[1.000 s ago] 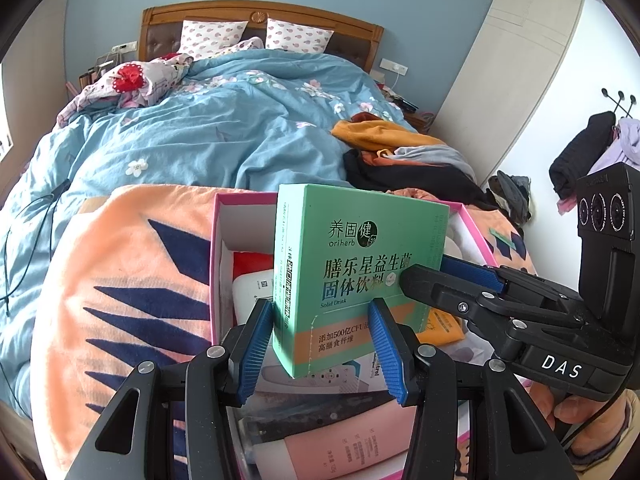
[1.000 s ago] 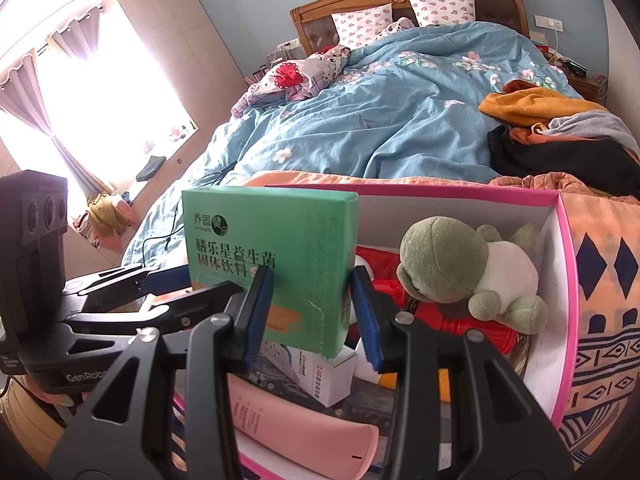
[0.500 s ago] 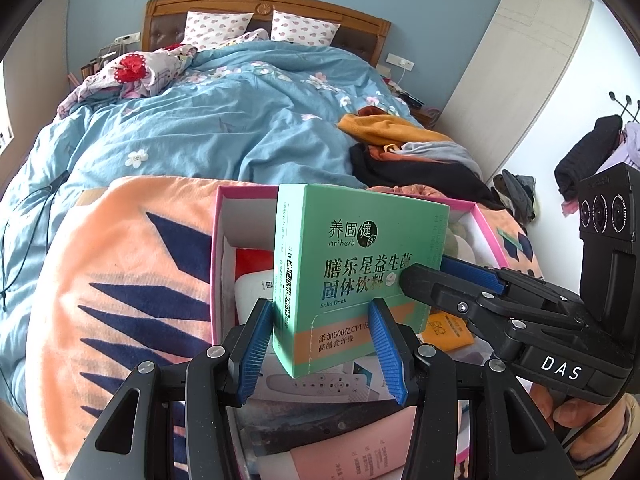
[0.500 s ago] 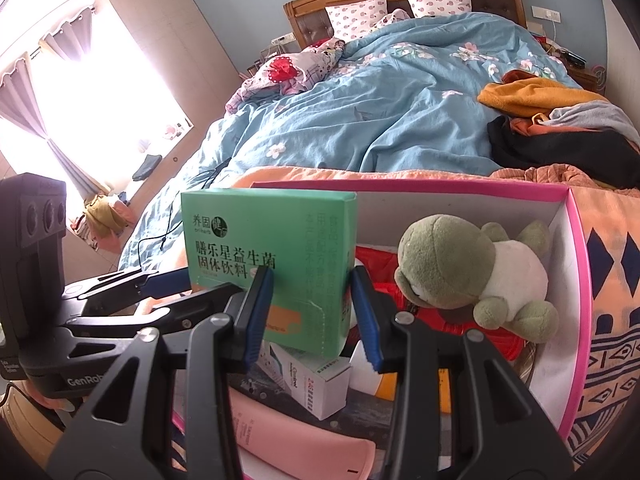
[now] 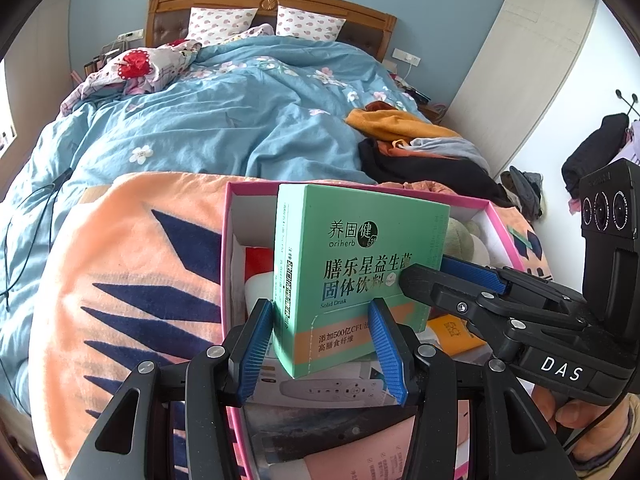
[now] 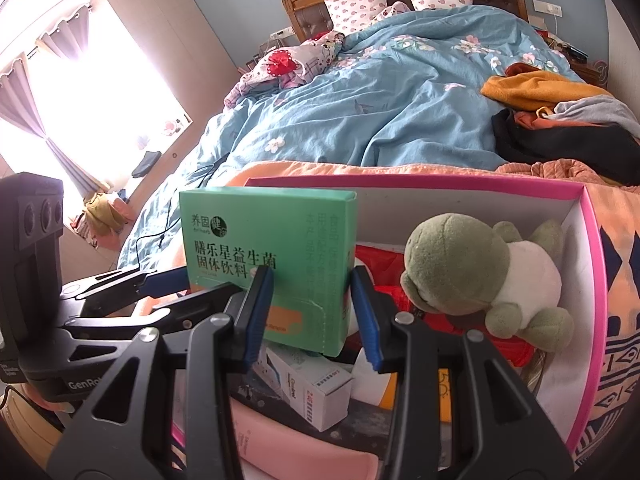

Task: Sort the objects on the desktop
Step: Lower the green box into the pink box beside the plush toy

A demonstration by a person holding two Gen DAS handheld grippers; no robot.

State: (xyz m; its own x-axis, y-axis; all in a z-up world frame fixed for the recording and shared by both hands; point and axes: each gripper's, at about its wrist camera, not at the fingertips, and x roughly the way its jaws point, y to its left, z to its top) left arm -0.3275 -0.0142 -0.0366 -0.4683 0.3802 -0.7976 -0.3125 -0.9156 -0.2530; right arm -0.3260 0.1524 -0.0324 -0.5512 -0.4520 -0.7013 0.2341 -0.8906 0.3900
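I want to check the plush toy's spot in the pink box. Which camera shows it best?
The right wrist view: the green plush toy lies in full view against the pink box's right wall. In the left wrist view only a sliver of it peeks out behind the green carton.

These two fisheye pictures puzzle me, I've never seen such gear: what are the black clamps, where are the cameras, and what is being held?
No robot here: a person holds a two-fingered black clamp tool in each hand, and a camera on each tool looks forward along its blue-padded fingers. One picture comes from the left tool, the other from the right tool; each also shows the other tool from the side. Both are closed on one green cardboard drink box, held upright above an open pink-rimmed white storage box. That box rests on an orange patterned blanket at the foot of a bed and holds a green-and-white plush turtle, small cartons and a pink tube.
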